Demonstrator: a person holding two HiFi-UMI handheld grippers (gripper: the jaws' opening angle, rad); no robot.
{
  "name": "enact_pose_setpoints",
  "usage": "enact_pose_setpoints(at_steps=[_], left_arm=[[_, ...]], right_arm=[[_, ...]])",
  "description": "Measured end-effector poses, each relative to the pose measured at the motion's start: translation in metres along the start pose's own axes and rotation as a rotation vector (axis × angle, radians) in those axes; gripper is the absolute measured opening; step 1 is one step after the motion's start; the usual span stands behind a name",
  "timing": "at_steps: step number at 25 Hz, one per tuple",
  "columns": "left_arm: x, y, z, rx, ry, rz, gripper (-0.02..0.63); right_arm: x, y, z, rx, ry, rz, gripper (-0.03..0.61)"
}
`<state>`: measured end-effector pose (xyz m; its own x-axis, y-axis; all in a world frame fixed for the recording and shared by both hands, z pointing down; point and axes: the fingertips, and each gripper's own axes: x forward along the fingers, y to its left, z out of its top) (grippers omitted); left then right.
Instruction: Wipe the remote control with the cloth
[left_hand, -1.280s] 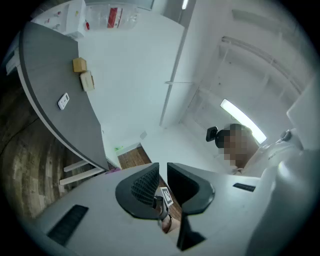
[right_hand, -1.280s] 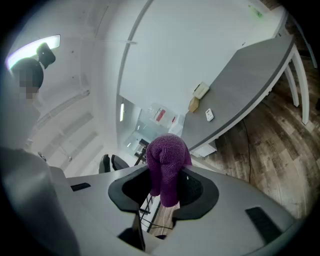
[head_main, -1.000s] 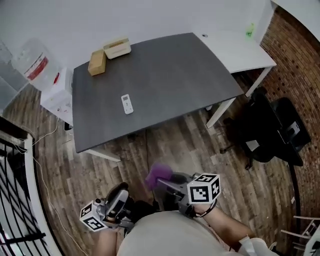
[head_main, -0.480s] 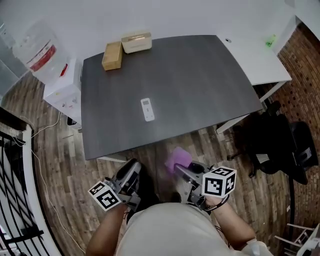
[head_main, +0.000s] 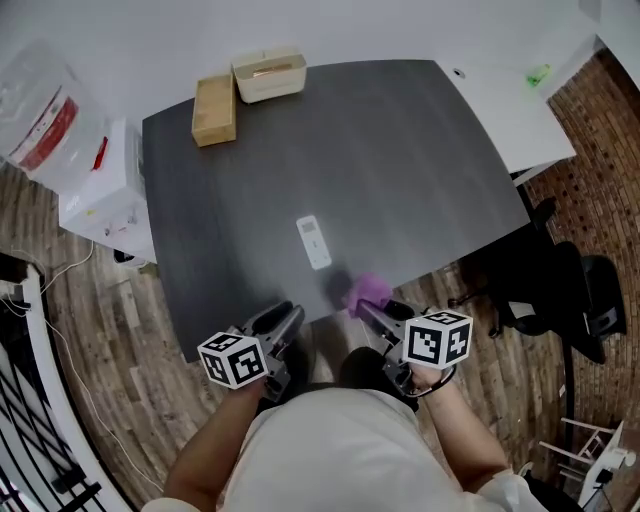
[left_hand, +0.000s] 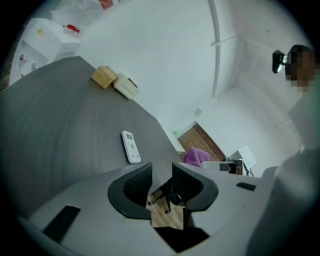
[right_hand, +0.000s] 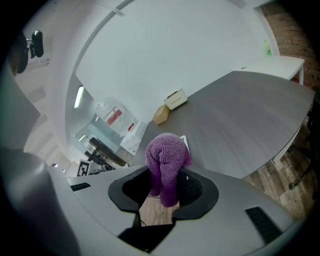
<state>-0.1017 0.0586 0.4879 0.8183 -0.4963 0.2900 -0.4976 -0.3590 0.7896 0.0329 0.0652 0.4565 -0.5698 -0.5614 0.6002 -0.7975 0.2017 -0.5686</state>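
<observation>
Grey table (head_main: 400, 160) edge: left gripper (head_main: 285, 318) (jaws just opened slightly, empty) and right gripper (head_main: 370, 310), clamping purple cloth (head_main: 368, 290), point forward.

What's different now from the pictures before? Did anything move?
The left gripper and the right gripper both moved forward to the near edge of the table. The right gripper, shut on the cloth, now has it at that edge, near the remote. The left gripper's jaws have just been opening, with nothing between them. The remote and the boxes stayed put.

Purple cloth (head_main: 368, 291), white remote (head_main: 314, 242), grey table (head_main: 400, 150)
</observation>
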Motion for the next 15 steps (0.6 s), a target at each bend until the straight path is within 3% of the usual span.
enact_pose_setpoints(at_steps=[8, 15], left_arm=[[0.036, 0.029, -0.001, -0.029, 0.088, 0.073, 0.114], [0.074, 0.065, 0.012, -0.021, 0.150, 0.248, 0.139]], right_arm=[[0.045, -0.027, 0.027, -0.043, 0.092, -0.030, 0.124], [0.094, -0.045, 0.047, -0.149, 0.241, 0.005, 0.126]])
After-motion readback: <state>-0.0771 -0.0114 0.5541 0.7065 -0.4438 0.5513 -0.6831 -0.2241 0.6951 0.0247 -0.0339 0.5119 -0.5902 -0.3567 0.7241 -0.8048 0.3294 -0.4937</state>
